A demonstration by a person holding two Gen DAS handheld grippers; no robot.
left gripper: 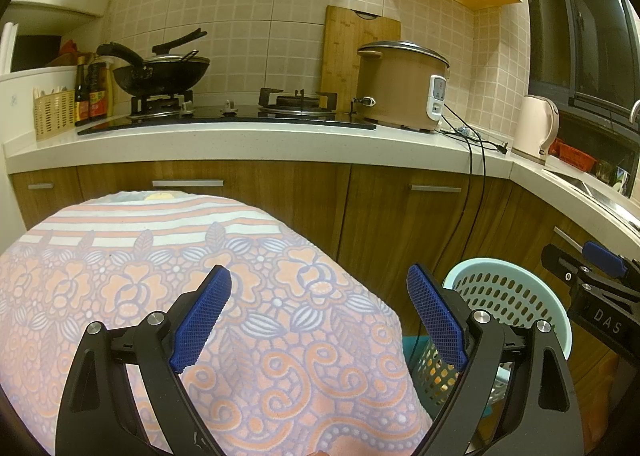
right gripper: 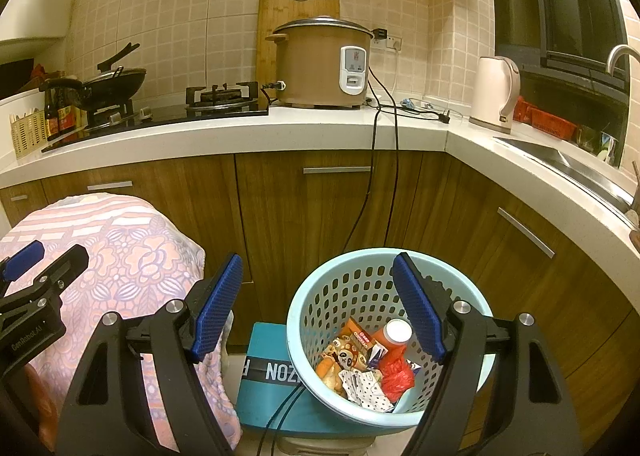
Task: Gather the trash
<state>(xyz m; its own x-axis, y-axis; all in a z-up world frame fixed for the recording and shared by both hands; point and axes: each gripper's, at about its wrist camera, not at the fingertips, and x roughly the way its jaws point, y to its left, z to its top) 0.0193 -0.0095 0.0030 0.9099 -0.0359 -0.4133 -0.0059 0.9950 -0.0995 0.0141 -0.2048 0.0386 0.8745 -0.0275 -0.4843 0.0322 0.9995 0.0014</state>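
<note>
Both tongs hang released and empty, the left tongs (left gripper: 320, 320) over the floral blanket (left gripper: 160, 276), the right tongs (right gripper: 320, 308) above the wastebasket (right gripper: 320, 296) already holding wrappers (right gripper: 360, 360).

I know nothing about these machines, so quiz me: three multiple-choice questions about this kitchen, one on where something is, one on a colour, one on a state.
1. Where does the rice cooker stand?
A. in the sink
B. on the counter in front of the cutting board
C. on the floor

2. What colour is the perforated basket?
A. light blue
B. red
C. black

3. How does the right gripper stand?
A. shut on a bottle
B. shut on a cloth
C. open, holding nothing

Answers: 1 B, the board leans on the wall behind it. 2 A, its rim and wall are pale blue. 3 C, its blue pads stand wide apart with nothing between them.
</note>
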